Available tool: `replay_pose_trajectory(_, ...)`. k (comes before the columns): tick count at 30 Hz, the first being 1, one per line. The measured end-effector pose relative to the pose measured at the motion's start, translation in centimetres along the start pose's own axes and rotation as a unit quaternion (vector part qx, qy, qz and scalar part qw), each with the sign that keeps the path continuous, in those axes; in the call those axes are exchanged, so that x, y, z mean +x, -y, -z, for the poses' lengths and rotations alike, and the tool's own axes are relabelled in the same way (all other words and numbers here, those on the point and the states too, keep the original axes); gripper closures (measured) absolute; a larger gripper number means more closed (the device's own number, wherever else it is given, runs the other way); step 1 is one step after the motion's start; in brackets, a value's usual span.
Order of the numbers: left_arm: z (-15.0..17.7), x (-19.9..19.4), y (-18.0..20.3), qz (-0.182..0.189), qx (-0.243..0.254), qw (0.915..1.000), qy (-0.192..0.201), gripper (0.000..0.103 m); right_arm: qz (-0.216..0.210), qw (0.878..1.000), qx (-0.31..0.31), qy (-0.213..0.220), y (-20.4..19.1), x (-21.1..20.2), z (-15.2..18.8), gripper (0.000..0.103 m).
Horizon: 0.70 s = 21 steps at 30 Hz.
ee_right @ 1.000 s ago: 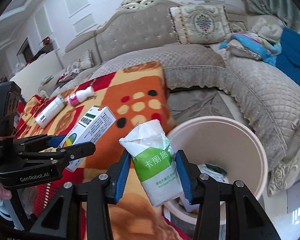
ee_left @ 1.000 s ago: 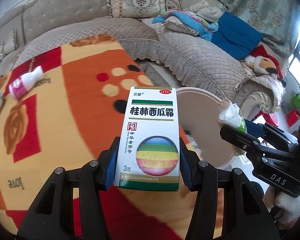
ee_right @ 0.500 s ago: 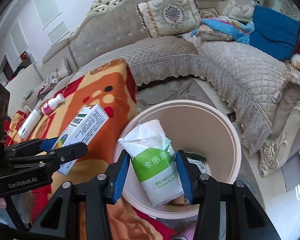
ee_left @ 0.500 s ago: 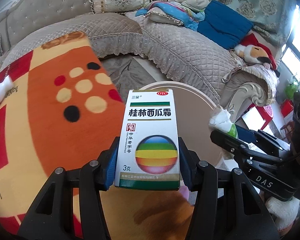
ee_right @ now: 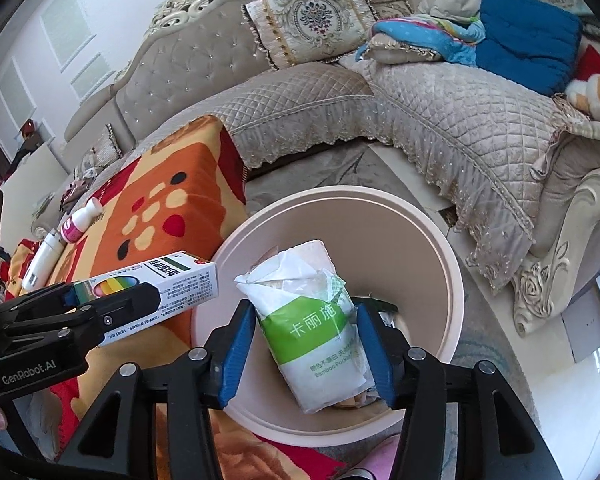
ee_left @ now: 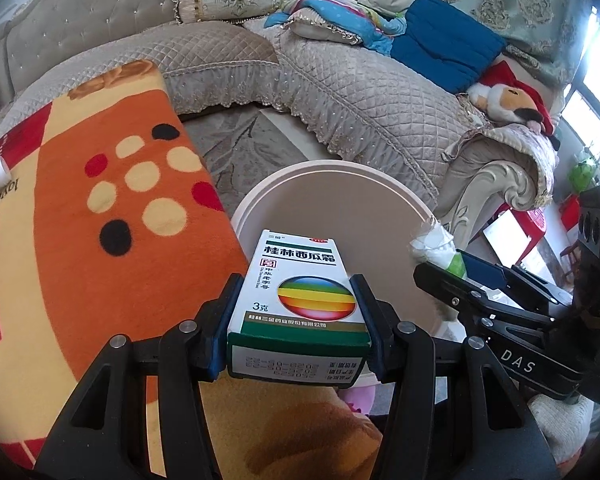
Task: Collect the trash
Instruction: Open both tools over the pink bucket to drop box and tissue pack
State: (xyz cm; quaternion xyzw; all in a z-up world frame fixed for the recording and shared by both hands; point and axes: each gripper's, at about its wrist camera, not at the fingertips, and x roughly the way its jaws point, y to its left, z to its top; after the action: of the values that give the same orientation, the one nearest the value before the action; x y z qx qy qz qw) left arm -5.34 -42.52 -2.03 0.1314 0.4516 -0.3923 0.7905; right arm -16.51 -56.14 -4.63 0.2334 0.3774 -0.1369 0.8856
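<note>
On the far left, two bottles [ee_right: 78, 226] lie on the orange patterned blanket [ee_left: 100, 216], now further from both grippers than a second ago. The left gripper [ee_left: 298, 316] stays clamped on the white medicine box [ee_left: 300, 300], blue pads pressed to its two sides. A second ago the box stood upright over the blanket; now it is tipped forward, its far end reaching over the near rim of the pale round bin [ee_right: 440, 248]. To the right, the right gripper [ee_right: 306, 344] keeps its pads tight on the green-and-white tissue pack [ee_right: 316, 320]. That pack was beside the bin's rim earlier; it now hangs over the bin's open mouth, above the litter already lying at the bottom. Behind the bin runs the quilted beige sofa [ee_right: 440, 120].
</note>
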Motion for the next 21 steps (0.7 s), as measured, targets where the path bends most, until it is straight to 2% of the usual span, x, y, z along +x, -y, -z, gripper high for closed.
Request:
replay_pose_trajectory(3,0.0,0.0,0.0,0.005,0.000,1.0000,0.001,0.051,-0.006,1.000,0.009,0.001,0.1,0.0,0.0,0.037)
replay_pose_trajectory(10,0.3,-0.4,-0.4,0.003,-0.004,1.0000,0.006,0.042,-0.007,1.000,0.007,0.002,-0.3,-0.3,0.1,0.037)
replay_pose_trajectory(16,0.8,-1.2,-1.0,-0.012,-0.006,0.9998,0.018,0.041,-0.005,1.000,0.003,0.006,-1.1,-1.0,0.7,0.037)
replay_pose_trajectory(21,1.6,-2.8,-1.3,-0.029,0.001,0.9987,0.043,0.041,0.004,1.000,-0.005,0.018,-2.6,-2.1,1.3,0.037)
